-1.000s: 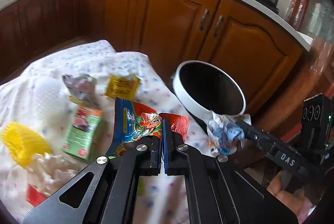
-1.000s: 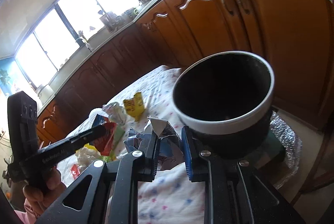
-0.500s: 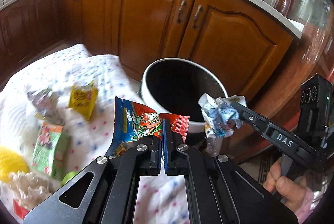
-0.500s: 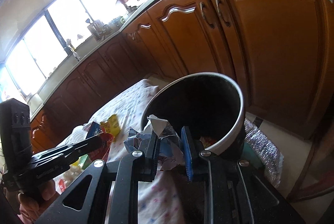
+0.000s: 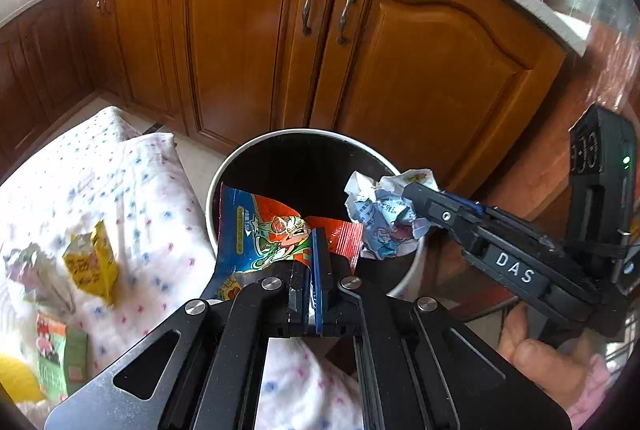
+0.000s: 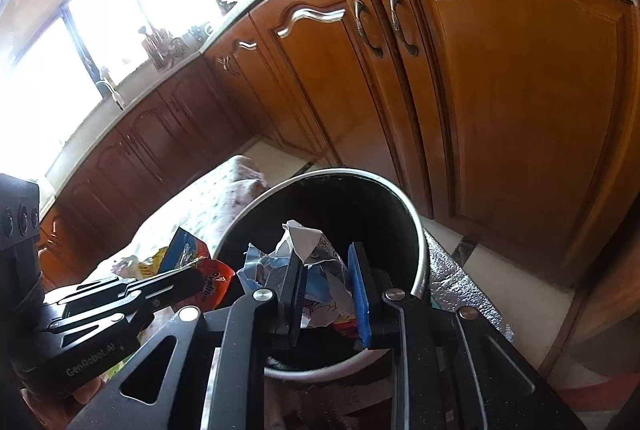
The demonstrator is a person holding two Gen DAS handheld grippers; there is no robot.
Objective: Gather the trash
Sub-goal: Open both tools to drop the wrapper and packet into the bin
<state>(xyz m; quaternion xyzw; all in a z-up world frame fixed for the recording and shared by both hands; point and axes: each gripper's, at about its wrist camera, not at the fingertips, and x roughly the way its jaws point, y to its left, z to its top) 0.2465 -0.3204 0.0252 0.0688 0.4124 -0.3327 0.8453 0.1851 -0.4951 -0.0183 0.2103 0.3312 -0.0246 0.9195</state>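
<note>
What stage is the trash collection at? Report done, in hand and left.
Done: some wrappers already show inside the bin. In hand: left claw shut on the snack bag, right claw shut on the crumpled paper, both over the bin. Left: the yellow wrapper and green packet on the cloth.

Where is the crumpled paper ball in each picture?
Left wrist view: crumpled paper ball right of centre, pinched in the right gripper, over the bin's right rim.
Right wrist view: bottom centre, between that gripper's fingers.
Shared landmark: the white-rimmed bin.
</note>
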